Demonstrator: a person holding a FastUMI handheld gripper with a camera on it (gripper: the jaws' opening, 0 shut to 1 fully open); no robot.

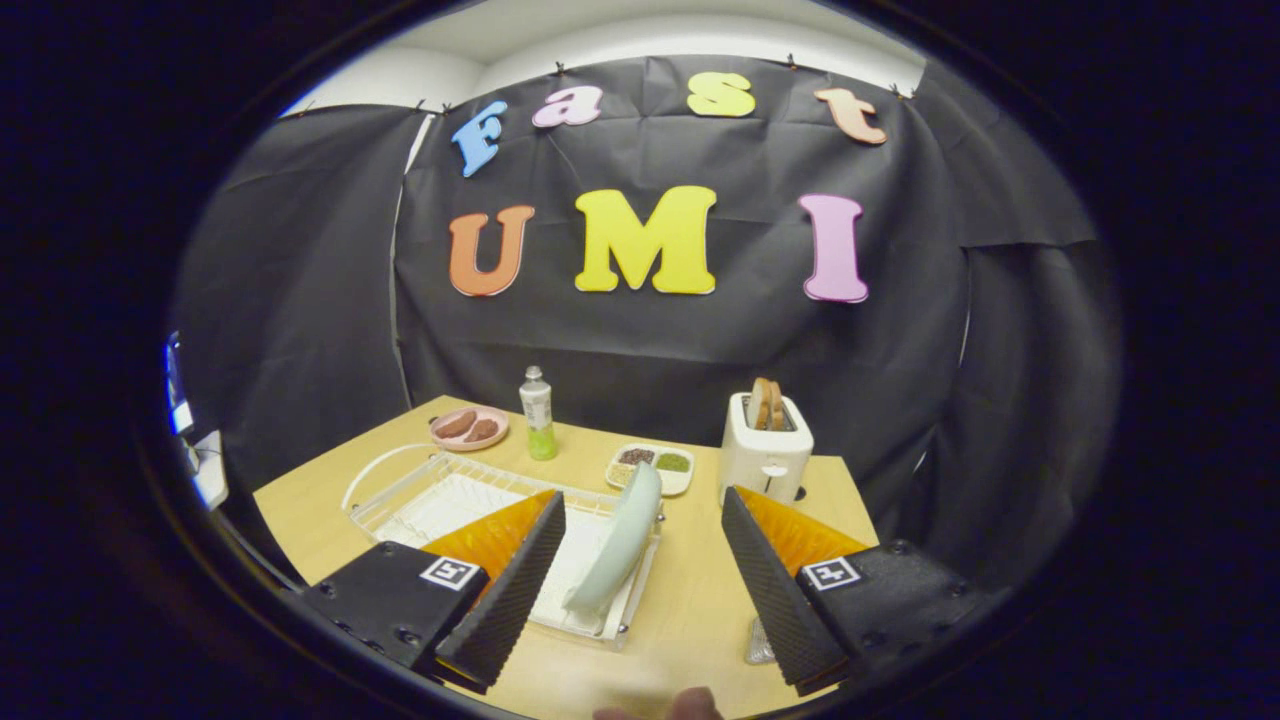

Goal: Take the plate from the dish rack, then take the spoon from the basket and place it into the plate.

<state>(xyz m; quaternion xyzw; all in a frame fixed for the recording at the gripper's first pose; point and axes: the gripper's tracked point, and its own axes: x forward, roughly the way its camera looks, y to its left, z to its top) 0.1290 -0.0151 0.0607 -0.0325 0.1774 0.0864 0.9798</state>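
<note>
Here the jaws of the gripper (640, 570) stand wide apart and hold nothing. The pale green plate (620, 545) leans on edge in the white wire dish rack (420, 500), sitting between the two fingers but nearer the left one, with a clear gap to the right one. The main risk, I judge, is an off-centre close: the left pad would meet the plate first and shove it sideways in the rack slots rather than pinching it. Its rim looks thin and smooth, so a shallow bite could let it tip or slide out on the lift. A dragged plate may also tug the light rack across the tabletop (690, 600). Beyond the fingers stand a white toaster (765, 455), a green bottle (538, 412), a divided snack tray (652, 465) and a pink dish (470, 428), all well apart. Something metallic and mesh-like (758, 640) shows beside the right finger; whether it is the basket I cannot tell, and no spoon can be made out.
</note>
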